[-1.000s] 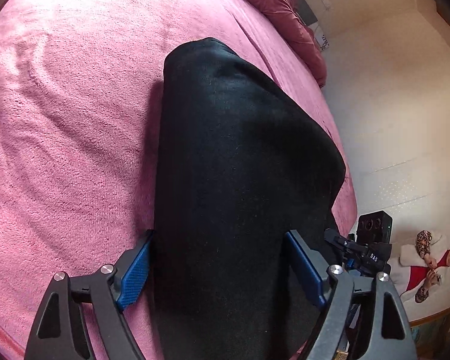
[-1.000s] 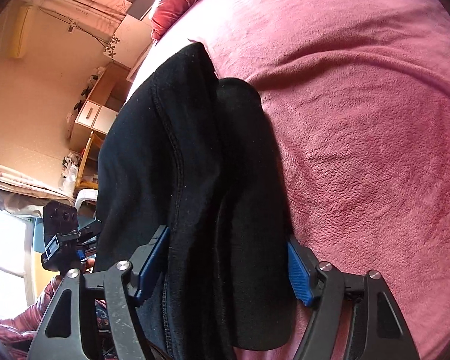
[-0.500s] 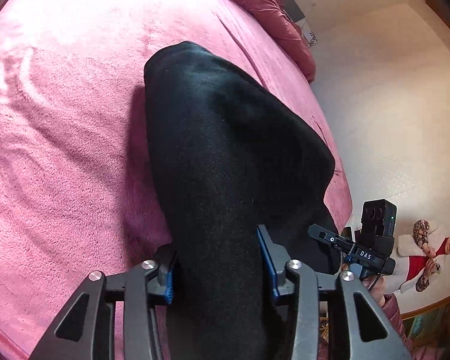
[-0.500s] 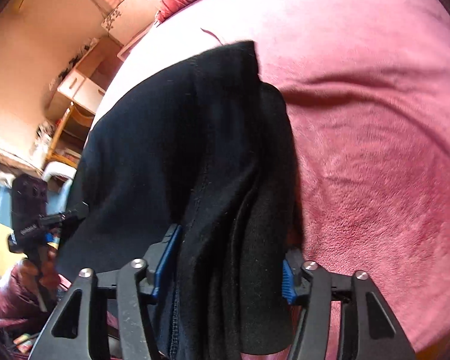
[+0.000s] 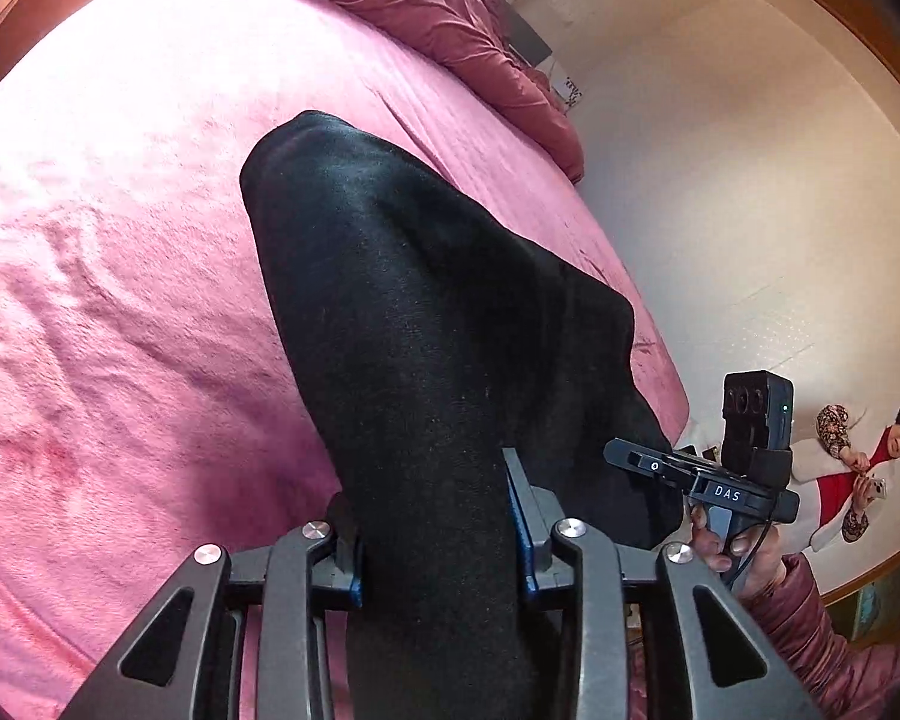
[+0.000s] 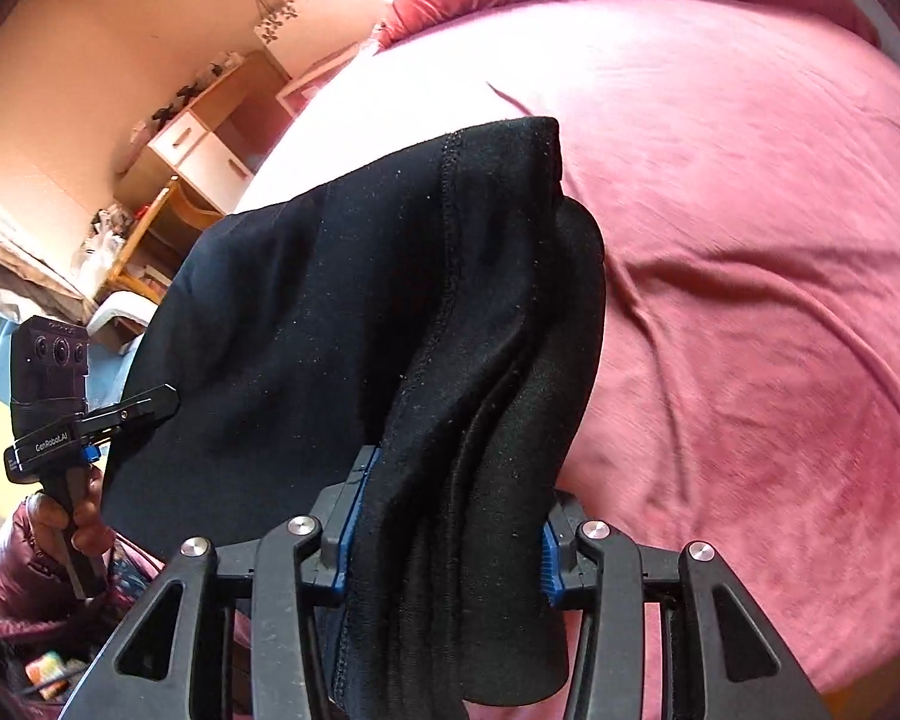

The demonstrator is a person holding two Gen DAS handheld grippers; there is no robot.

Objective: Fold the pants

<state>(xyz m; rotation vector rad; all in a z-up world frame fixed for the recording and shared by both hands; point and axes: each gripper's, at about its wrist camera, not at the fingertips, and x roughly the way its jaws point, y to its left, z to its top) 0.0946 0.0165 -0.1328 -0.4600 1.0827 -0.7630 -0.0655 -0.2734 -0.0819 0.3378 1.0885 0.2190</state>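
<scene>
Black pants (image 5: pixel 426 312) lie folded lengthwise on the pink bed blanket (image 5: pixel 120 300), with their near end lifted off it. My left gripper (image 5: pixel 432 528) has its jaws closing, and its blue pads press both sides of a bunched leg end. In the right wrist view the pants (image 6: pixel 330 312) show a stitched seam and several stacked layers. My right gripper (image 6: pixel 453 540) is also closing, pads squeezing that thick layered end. Each view shows the other gripper at the side: the right one's camera block (image 5: pixel 756 414), the left one's camera block (image 6: pixel 51 354).
A crumpled red duvet (image 5: pixel 438 18) lies at the head of the bed. Pale floor (image 5: pixel 720 210) runs beside the bed edge, where a person (image 5: pixel 858 468) sits. A desk with white drawers (image 6: pixel 204 144) and a wooden chair (image 6: pixel 150 228) stand beyond the bed's other side.
Both grippers' jaws went from wide open around the pants to pinched on the fabric. The near end of the pants has risen, and the right gripper swung sideways with it.
</scene>
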